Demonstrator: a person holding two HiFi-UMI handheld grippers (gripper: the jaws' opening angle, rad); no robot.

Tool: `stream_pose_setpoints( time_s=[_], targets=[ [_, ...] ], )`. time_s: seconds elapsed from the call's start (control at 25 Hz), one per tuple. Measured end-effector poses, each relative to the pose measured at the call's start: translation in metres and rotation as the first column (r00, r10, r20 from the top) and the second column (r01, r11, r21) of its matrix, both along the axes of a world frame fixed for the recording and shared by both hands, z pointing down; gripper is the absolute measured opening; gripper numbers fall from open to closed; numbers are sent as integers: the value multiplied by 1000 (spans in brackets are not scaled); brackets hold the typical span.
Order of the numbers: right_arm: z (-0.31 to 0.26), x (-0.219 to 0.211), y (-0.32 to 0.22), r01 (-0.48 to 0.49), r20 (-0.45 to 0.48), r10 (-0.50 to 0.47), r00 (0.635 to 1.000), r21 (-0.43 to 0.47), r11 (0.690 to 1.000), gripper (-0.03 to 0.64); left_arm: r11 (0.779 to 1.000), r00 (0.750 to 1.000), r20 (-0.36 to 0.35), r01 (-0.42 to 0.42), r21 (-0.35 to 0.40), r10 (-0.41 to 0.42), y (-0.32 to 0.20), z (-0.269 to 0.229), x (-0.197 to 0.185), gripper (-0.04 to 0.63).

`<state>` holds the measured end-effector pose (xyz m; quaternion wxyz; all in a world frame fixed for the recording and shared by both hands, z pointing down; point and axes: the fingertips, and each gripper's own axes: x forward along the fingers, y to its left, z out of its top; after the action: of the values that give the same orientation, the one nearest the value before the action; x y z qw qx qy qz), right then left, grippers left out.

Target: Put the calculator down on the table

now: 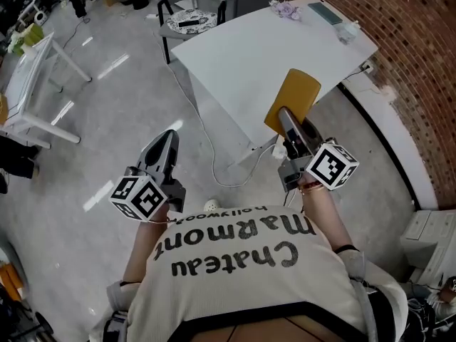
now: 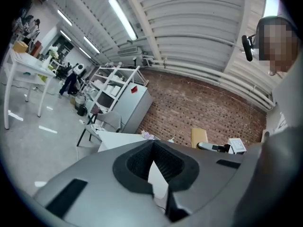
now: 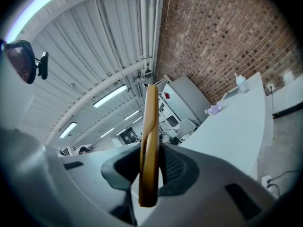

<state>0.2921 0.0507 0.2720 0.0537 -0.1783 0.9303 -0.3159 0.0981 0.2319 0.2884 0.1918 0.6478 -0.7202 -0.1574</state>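
Observation:
My right gripper is shut on a flat mustard-yellow calculator, held on edge in the air short of the white table's near corner. In the right gripper view the calculator stands upright between the pads of that gripper, with the table ahead to the right. My left gripper hangs over the floor to the left, shut with nothing in it. In the left gripper view its tips meet, and the table lies beyond.
The table's far end holds a purple cluster, a teal flat thing and a small white bottle. A chair stands at its left. A cable runs across the floor. A brick wall borders the right.

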Motion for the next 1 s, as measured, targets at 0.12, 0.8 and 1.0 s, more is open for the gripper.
stream_pose_setpoints(
  time_s=[0.12,0.8,1.0],
  targets=[
    [-11,-31,0,-26,28,26,999,23,999,91,999,1000,20,-12,29,11,5,-12,-32,2],
    [62,-134,-28,-21,-91,13,996,-86,996,91,994,993,-43,106,-16,-107,2,36,-143,2],
    [49,-181,-59,34,-60,-37,998,-41,999,91,995,994,-46,97,6,-97,-27,27,-167,2]
  ],
)
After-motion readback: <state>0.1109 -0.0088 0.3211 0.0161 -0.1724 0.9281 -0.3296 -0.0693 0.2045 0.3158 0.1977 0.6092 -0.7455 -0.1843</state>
